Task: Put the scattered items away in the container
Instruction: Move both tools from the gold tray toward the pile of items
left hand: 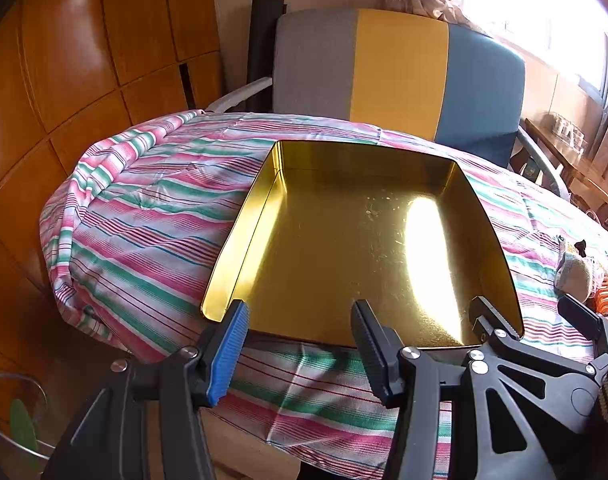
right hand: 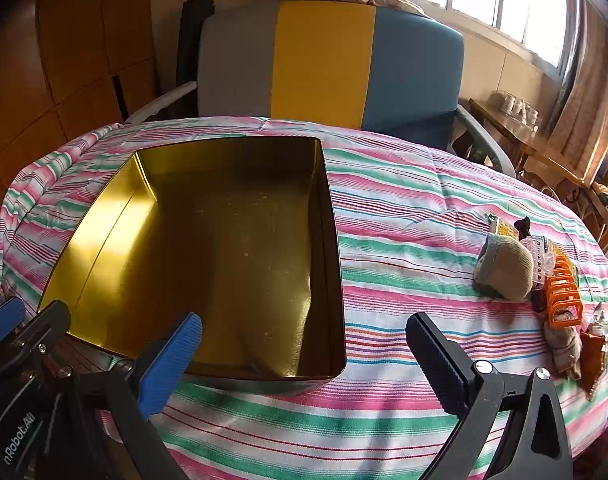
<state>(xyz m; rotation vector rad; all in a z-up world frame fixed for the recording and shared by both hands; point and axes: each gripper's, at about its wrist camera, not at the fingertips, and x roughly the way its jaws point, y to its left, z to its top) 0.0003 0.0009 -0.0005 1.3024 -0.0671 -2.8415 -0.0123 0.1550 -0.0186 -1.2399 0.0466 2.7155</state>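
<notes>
left gripper (left hand: 300, 320): fingers spread wide, nothing between them, held at the near rim of the gold tin (left hand: 344, 248). one finger carries a blue ribbed pad (left hand: 230, 352); the other pad is black. right gripper (right hand: 304, 344): fingers likewise spread wide and empty, positioned over the tin's near right corner and the bare cloth beside it.

gold tin: open-topped, rectangular, nothing inside, resting on the striped tablecloth (right hand: 404, 208) close to the table's near edge. its right wall stands upright; a broad strip of uncovered cloth lies between that wall and the scattered items, giving open room for travel.

scattered items, well apart from the tin, near the table's right edge: a beige sock (right hand: 504, 268) lying bunched, an orange plastic clip rack (right hand: 564, 296) just beside it, pale pink plastic pieces (right hand: 538, 256) behind the sock, and an orange packet (right hand: 594, 360) nearest the edge. smaller objects in this cluster are too indistinct to identify.

far side: cloth is bare to the table's far edge, where a chair (right hand: 324, 64) with grey, yellow and blue panels stands.
</notes>
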